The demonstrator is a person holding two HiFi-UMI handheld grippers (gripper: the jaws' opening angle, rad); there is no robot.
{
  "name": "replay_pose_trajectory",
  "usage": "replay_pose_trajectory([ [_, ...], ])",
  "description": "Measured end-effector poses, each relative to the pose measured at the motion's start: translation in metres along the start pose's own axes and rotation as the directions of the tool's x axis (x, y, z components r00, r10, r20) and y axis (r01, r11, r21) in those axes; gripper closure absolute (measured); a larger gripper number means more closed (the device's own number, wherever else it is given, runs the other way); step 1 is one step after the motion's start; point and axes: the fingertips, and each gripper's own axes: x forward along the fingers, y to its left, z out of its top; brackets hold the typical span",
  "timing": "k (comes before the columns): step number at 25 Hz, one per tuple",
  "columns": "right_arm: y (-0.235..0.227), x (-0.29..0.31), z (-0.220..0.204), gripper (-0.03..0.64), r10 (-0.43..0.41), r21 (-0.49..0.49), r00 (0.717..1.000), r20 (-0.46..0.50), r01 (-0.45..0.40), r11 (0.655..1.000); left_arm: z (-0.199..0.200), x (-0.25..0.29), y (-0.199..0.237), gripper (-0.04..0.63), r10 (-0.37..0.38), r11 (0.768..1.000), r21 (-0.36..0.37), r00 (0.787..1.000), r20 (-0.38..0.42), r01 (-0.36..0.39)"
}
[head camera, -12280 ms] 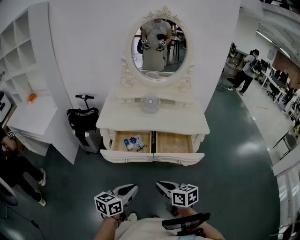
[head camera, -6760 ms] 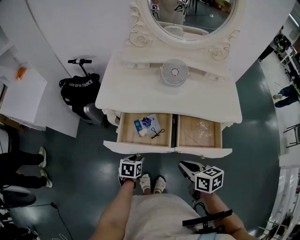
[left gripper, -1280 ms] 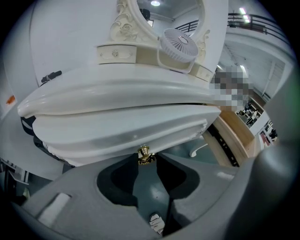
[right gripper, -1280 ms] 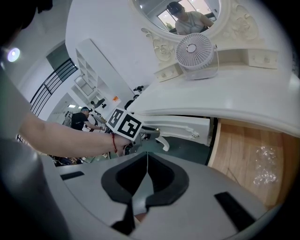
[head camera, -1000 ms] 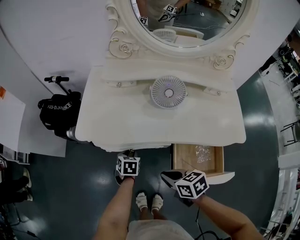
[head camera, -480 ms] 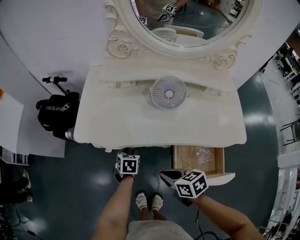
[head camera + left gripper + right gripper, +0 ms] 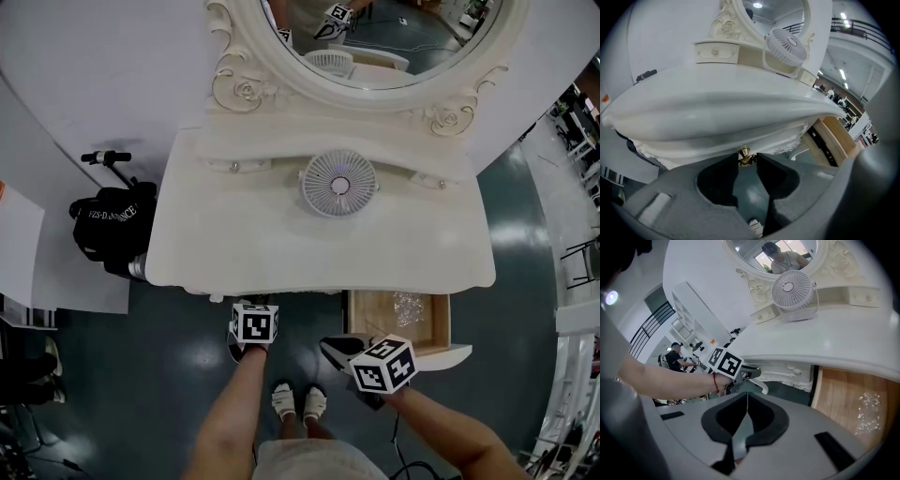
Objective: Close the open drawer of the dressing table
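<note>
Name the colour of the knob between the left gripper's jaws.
The knob is brassy gold; the left gripper view shows it best.

Your white dressing table's (image 7: 281, 244) right drawer (image 7: 375, 314) stands pulled out, wood-lined, crinkled clear plastic (image 7: 406, 302) inside; left drawer (image 7: 712, 149) shut, brass knob (image 7: 744, 156) showing.

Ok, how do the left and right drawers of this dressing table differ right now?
The left drawer is shut under the tabletop; the right drawer stands pulled out, wooden floor showing. The left gripper clamps the left drawer's gold knob; nothing grips the right drawer, and the right gripper beside it is shut. Both fronts are white.
</note>
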Motion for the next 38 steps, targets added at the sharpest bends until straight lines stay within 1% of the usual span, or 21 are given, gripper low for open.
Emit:
replay_pose_trajectory([
  [13,-0.001,-0.004,-0.004,0.598,-0.006,0.009,1.0,0.009,0.006,1.0,0.001,0.002,0.001,0.468,-0.005,1.0,0.021,1.0,0.012,0.005],
  [18,-0.002,-0.007,-0.005,0.598,-0.013,0.012,1.0,0.01,0.013,1.0,0.001,0.002,-0.002,0.467,-0.033,0.999,0.04,0.999,0.024,0.032],
  [20,-0.002,-0.008,-0.006,0.598,-0.015,0.012,1.0,0.009,0.015,1.0,0.0,0.002,-0.004,0.45,-0.043,0.998,0.046,0.999,0.026,0.042],
  [21,-0.002,-0.008,-0.007,0.598,-0.017,0.012,1.0,0.008,0.017,1.0,0.0,0.002,-0.004,0.436,-0.043,0.998,0.045,0.999,0.025,0.042],
  [24,-0.002,-0.01,-0.009,0.598,-0.02,0.016,1.0,0.009,0.02,1.0,-0.001,0.001,-0.003,0.423,-0.035,0.998,0.045,0.999,0.023,0.034],
  [33,0.003,-0.014,-0.009,0.598,-0.021,0.011,1.0,0.02,0.021,1.0,0.003,-0.011,-0.006,0.422,-0.031,0.998,0.053,0.999,0.041,0.029],
  [38,0.009,-0.018,-0.009,0.598,-0.019,0.006,0.999,0.031,0.019,1.0,0.003,-0.021,-0.009,0.422,-0.024,0.997,0.07,0.999,0.049,0.021],
])
